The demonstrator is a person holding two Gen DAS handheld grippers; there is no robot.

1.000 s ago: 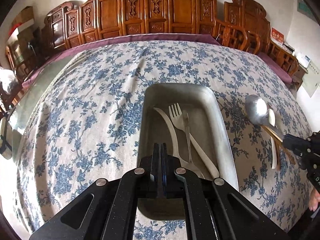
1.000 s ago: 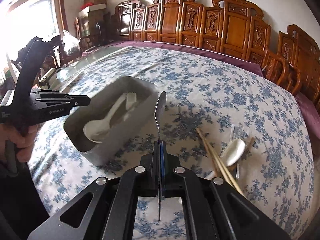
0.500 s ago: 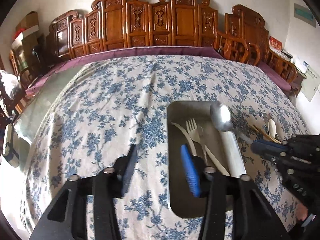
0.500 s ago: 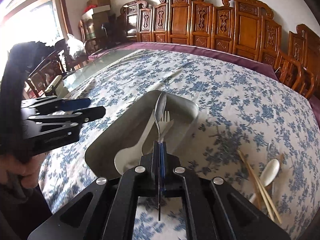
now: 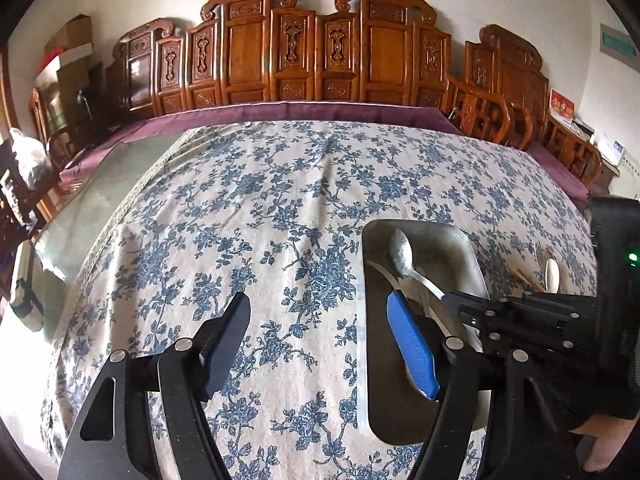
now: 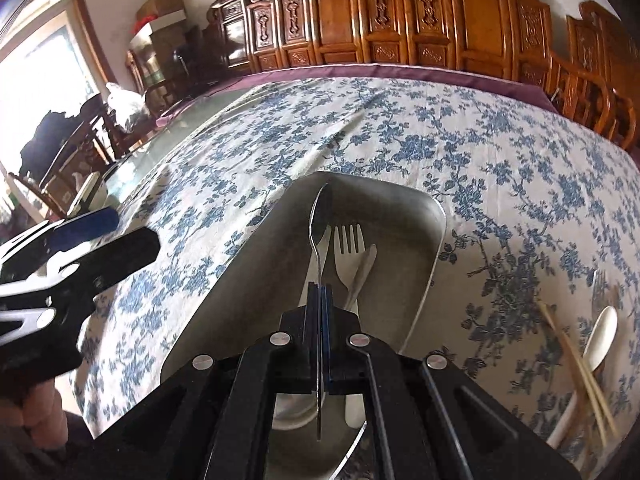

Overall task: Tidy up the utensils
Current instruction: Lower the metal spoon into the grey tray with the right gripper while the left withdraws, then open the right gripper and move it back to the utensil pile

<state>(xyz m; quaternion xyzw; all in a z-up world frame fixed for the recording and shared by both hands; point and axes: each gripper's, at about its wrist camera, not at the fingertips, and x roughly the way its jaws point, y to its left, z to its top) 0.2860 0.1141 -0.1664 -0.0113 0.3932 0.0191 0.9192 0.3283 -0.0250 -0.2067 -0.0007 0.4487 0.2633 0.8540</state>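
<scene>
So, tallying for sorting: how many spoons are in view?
3: a metal spoon in the right hand-held gripper above the steel tray, a white plastic spoon inside, another on the cloth.

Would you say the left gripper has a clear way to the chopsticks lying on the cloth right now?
Probably not. The right gripper, shut on the metal spoon over the tray, sits between the open left gripper and the chopsticks beyond.

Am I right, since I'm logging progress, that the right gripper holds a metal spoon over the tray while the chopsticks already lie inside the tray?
Not quite. The right gripper does hold the metal spoon over the tray, but the chopsticks lie outside it, on the tablecloth beside a white spoon. The right wrist view shows this.
</scene>
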